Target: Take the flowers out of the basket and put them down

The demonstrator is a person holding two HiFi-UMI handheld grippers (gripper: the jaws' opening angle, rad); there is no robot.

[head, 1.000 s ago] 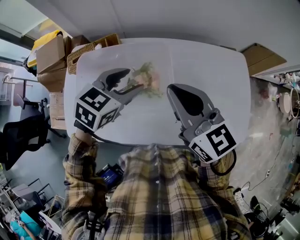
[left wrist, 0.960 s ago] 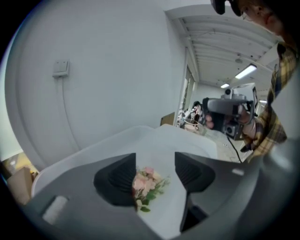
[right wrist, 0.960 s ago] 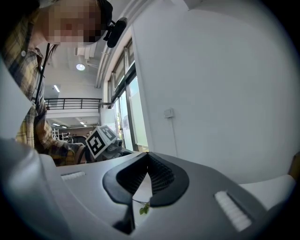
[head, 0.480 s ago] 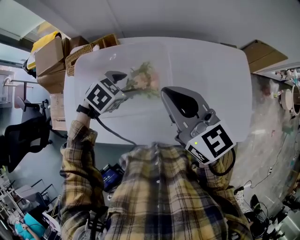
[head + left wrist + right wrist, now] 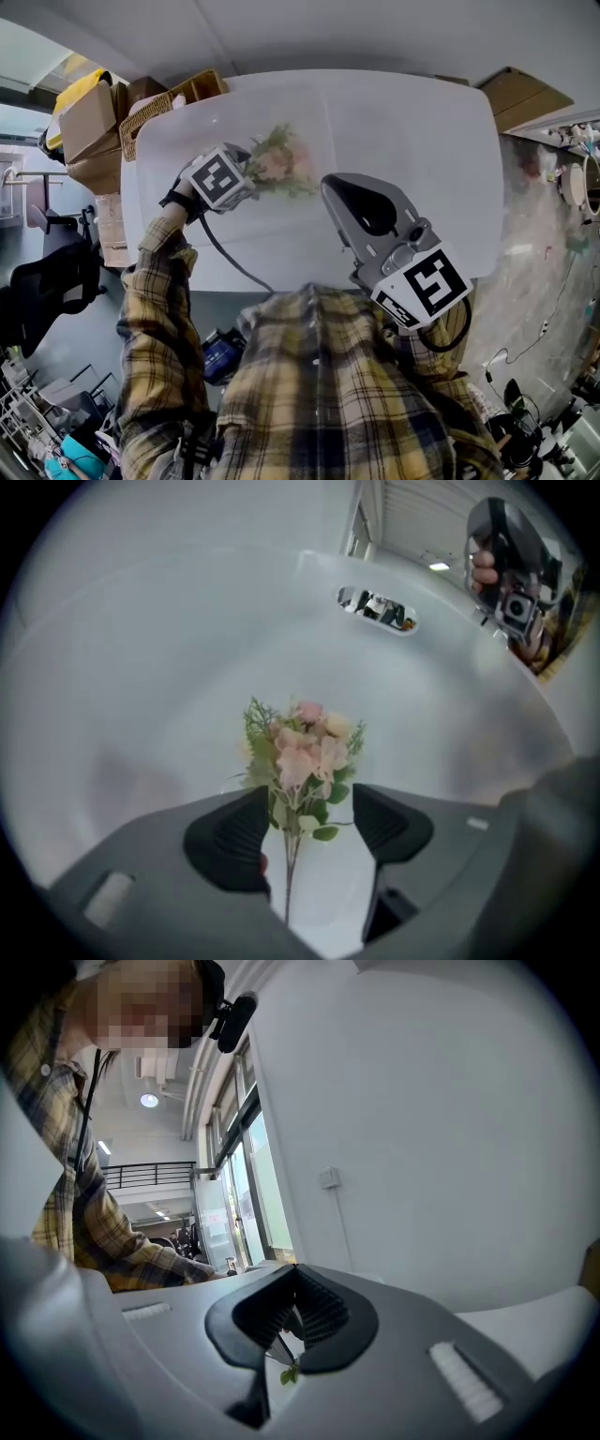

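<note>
A small bunch of pink flowers with green leaves (image 5: 281, 164) lies on the white table (image 5: 403, 122). My left gripper (image 5: 239, 167) points steeply down at its stem end. In the left gripper view the thin stem of the flowers (image 5: 298, 752) runs between the two jaws of the left gripper (image 5: 309, 810). The jaws have just been opening, and the pads (image 5: 232, 841) stand apart from the stem. My right gripper (image 5: 330, 187) hangs raised over the table's near side. In its own view the right gripper (image 5: 295, 1274) is shut, tips together. A wicker basket (image 5: 155, 105) stands at the table's far left corner.
Cardboard boxes (image 5: 89, 122) are stacked on the floor left of the table, beside the basket. Another box (image 5: 520, 98) sits past the far right corner. A black office chair (image 5: 42, 291) stands at the near left.
The left gripper has sunk toward the table and tipped downward, shrinking in the head view. The flowers stay at the same spot. The right gripper has hardly moved.
</note>
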